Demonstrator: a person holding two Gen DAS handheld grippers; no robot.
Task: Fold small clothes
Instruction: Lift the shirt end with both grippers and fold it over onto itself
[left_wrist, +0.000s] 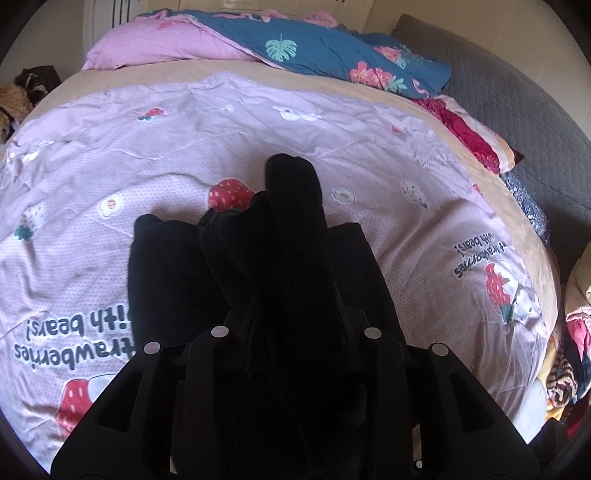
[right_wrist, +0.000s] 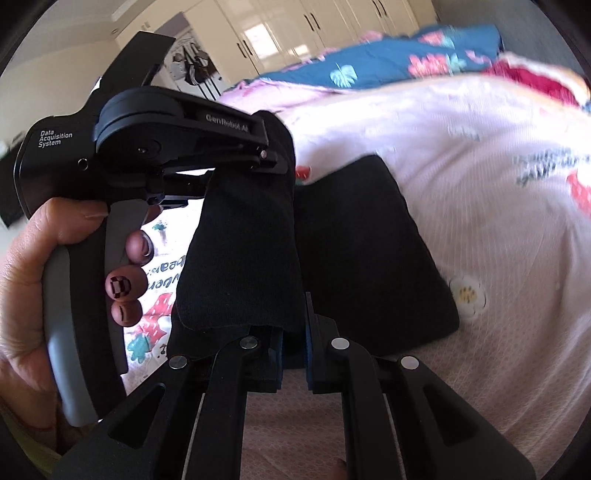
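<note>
A black sock (left_wrist: 295, 221) hangs from my left gripper (left_wrist: 295, 325), which is shut on it and holds it above the pink strawberry quilt (left_wrist: 147, 147). Folded black cloth (left_wrist: 162, 266) lies flat on the quilt under it. In the right wrist view the left gripper (right_wrist: 266, 158) shows from the side, clamping the hanging sock (right_wrist: 243, 251). My right gripper (right_wrist: 293, 350) sits just below the sock's lower edge, its blue-padded jaws a narrow gap apart with nothing clearly between them. The flat black cloth (right_wrist: 369, 251) lies to the right.
A blue floral duvet (left_wrist: 332, 51) and a pink pillow (left_wrist: 155, 48) lie at the head of the bed. Red cloth (left_wrist: 469, 136) and a grey mat (left_wrist: 517, 110) are at the right. Loose clothes (left_wrist: 569, 369) pile at the right edge. White wardrobes (right_wrist: 295, 29) stand behind.
</note>
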